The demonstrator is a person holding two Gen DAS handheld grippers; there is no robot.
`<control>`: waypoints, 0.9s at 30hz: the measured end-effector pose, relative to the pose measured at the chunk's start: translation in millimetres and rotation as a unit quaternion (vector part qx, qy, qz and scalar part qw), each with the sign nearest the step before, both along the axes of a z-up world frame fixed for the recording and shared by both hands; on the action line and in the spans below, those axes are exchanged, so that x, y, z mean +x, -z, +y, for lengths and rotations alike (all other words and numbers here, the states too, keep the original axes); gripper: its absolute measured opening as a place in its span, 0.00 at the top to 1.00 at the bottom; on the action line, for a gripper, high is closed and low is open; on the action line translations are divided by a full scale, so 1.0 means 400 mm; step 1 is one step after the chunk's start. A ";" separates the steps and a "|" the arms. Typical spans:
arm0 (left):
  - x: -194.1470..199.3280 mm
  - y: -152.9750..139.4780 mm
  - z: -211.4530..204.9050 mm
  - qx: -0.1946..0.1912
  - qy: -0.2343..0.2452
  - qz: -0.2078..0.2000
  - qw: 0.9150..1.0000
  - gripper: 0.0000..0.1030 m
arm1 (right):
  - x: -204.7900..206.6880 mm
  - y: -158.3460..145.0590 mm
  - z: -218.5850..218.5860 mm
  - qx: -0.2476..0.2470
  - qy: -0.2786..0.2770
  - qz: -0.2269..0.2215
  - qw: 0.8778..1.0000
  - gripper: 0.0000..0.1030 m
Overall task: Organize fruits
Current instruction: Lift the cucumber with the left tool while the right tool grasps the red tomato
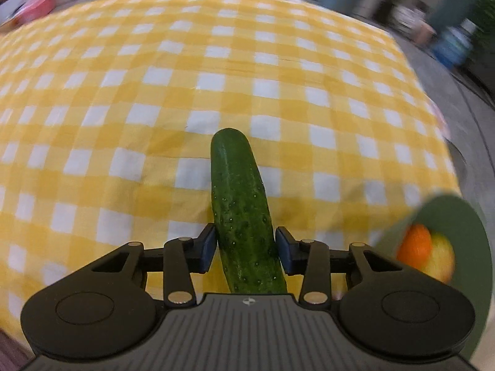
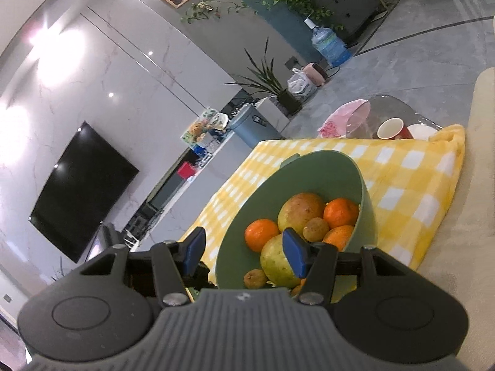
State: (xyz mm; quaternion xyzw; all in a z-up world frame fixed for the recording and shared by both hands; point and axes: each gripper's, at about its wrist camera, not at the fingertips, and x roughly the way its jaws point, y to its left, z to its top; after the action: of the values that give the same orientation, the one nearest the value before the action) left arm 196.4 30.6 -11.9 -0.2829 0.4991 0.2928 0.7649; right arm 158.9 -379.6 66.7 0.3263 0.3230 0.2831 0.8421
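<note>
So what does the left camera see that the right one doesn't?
Only the left view shows the cucumber, lying between the left gripper fingers. Only the right view shows the TV, water jug, red cup and the right gripper, open astride the bowl's near wall. Both show the green bowl of oranges and the checked cloth.

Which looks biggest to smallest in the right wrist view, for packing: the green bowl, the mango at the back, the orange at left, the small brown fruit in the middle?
1. Green bowl
2. Mango
3. Orange
4. Small brown fruit
Fisheye distortion and nearness make this order only apparent.
</note>
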 end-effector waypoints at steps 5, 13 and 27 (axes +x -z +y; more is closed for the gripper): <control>-0.101 -0.024 0.043 -0.066 0.061 -0.004 0.996 0.55 | -0.011 -0.016 0.036 -0.008 -0.031 -0.012 0.999 0.48; -0.267 -0.042 0.115 -0.086 0.124 -0.029 0.988 0.55 | -0.046 -0.019 0.166 -0.028 -0.118 -0.027 0.992 0.48; -0.360 0.020 0.211 -0.019 0.118 -0.072 0.990 0.58 | -0.160 0.066 0.425 -0.213 -0.072 -0.069 0.972 0.49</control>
State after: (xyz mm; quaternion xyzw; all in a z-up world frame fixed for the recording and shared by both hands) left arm 52.6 115.0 -19.8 -0.2568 0.4779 0.1703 0.8226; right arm 95.0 -209.5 40.1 0.0954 0.3391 0.2893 0.8901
